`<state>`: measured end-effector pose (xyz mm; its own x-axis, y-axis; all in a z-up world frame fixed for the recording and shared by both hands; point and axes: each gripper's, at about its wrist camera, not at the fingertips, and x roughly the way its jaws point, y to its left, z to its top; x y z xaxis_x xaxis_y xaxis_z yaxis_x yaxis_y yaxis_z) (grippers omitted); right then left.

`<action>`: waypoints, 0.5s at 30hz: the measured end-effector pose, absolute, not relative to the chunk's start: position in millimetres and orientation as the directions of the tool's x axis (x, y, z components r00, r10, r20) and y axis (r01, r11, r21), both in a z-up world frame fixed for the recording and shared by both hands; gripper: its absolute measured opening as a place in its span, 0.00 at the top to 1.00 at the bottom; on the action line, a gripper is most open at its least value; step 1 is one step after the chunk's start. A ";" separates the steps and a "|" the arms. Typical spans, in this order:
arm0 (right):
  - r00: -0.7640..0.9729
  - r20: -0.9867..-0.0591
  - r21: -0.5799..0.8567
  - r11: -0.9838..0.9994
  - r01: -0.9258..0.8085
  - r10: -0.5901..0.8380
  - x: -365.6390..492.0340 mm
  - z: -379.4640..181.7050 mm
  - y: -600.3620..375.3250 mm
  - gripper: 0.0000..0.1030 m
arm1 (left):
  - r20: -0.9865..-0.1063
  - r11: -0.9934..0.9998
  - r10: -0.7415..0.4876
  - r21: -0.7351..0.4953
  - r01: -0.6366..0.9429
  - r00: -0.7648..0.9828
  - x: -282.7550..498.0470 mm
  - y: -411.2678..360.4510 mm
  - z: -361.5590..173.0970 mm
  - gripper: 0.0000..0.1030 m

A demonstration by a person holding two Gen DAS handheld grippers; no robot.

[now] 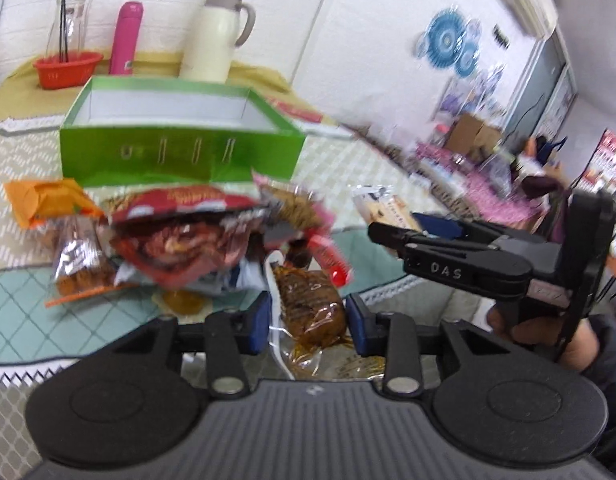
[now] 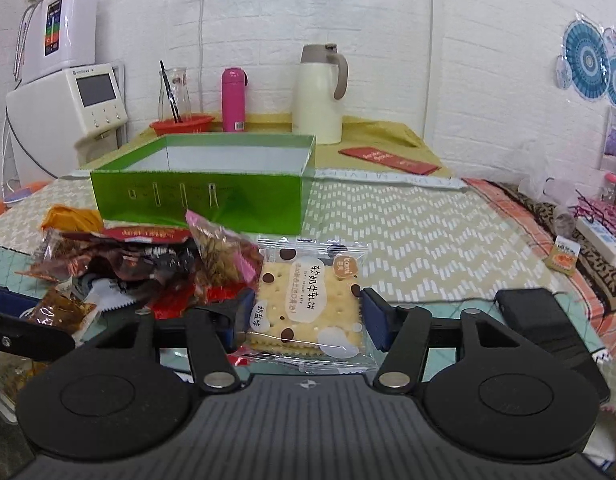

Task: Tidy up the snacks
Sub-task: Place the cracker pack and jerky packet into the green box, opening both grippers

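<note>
The right hand-held gripper (image 2: 303, 316) pinches the clear-wrapped square cracker packet (image 2: 308, 304); the left hand-held gripper (image 1: 310, 320) seemingly only brackets the glossy brown snack packet (image 1: 312, 304), which could slip.

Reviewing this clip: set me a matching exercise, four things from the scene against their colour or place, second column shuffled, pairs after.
Things:
1. open box
2. slim flask
3. cracker packet
4. small basket

Descriptions:
A. pink, upright by the wall
B. between the right gripper fingers
C. green outside, white inside
D. red, with a glass carafe at it

Pairs: 1-C, 2-A, 3-B, 4-D
</note>
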<state>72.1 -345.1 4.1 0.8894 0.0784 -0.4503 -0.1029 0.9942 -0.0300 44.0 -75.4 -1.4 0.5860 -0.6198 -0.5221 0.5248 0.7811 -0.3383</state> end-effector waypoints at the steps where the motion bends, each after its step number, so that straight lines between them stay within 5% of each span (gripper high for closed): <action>1: 0.898 -0.432 -0.034 0.994 -0.107 0.082 72.5 10.7 -344.7 0.08 | -0.504 0.775 -0.629 -0.345 0.529 0.593 45.3 -72.4 5.6 0.65; 8: 0.911 -0.354 -0.001 0.974 -0.228 0.213 104.8 47.1 -333.6 0.08 | -0.402 0.815 -0.577 -0.341 0.469 0.711 88.5 -48.8 54.6 0.65; 15: 0.889 -0.361 0.037 0.957 -0.286 0.280 176.1 65.5 -319.5 0.08 | -0.416 0.875 -0.471 -0.330 0.354 0.778 179.5 -45.1 73.8 0.65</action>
<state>176.1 -319.5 65.5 0.8895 0.2800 -0.3611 -0.2865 0.9574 0.0368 179.5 -45.1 73.8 0.7778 -0.4713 -0.4158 0.3537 0.8751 -0.3303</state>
